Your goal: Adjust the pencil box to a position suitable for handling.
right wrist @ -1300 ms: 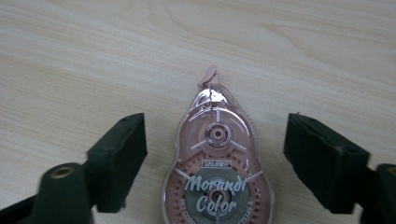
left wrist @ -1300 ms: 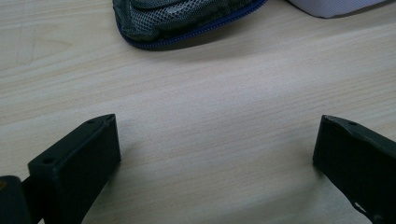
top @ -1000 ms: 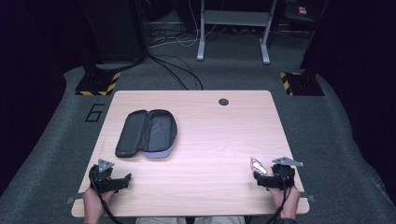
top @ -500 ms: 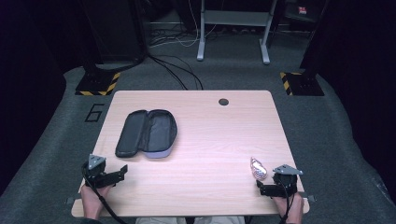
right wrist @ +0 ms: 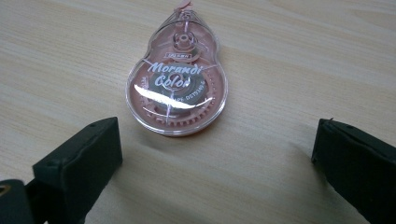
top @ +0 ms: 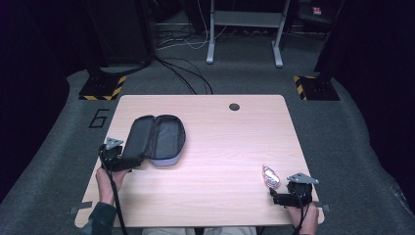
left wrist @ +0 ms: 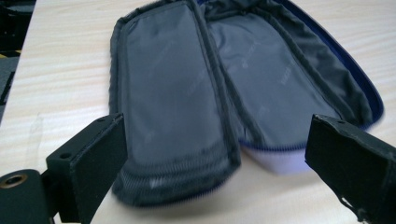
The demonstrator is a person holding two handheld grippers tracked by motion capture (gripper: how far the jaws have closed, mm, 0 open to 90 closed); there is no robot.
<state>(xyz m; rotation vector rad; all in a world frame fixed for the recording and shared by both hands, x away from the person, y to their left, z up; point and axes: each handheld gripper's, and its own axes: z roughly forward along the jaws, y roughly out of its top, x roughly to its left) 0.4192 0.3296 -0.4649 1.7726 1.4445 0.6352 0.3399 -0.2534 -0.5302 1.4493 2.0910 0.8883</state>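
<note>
An open dark pencil case [top: 155,138] with a grey lining and blue zip edge [left wrist: 187,88] lies on the left half of the wooden table [top: 220,142]. My left gripper [top: 128,164] [left wrist: 219,128] is at the case's near end. Its jaws have just closed a little but still stand wide, their pads clear of the fabric. A clear pink correction-tape dispenser [top: 270,177] [right wrist: 180,79] lies flat near the right front corner. My right gripper [top: 279,195] [right wrist: 217,135] is just behind it, open, with bare wood between its jaws.
A round cable hole [top: 234,106] sits near the table's far edge. Beyond the table are grey carpet, cables, a white stand [top: 244,29] and yellow-black striped bases [top: 102,88].
My left gripper has moved forward and up from the front left corner to the near end of the case. The right gripper has stayed close behind the dispenser.
</note>
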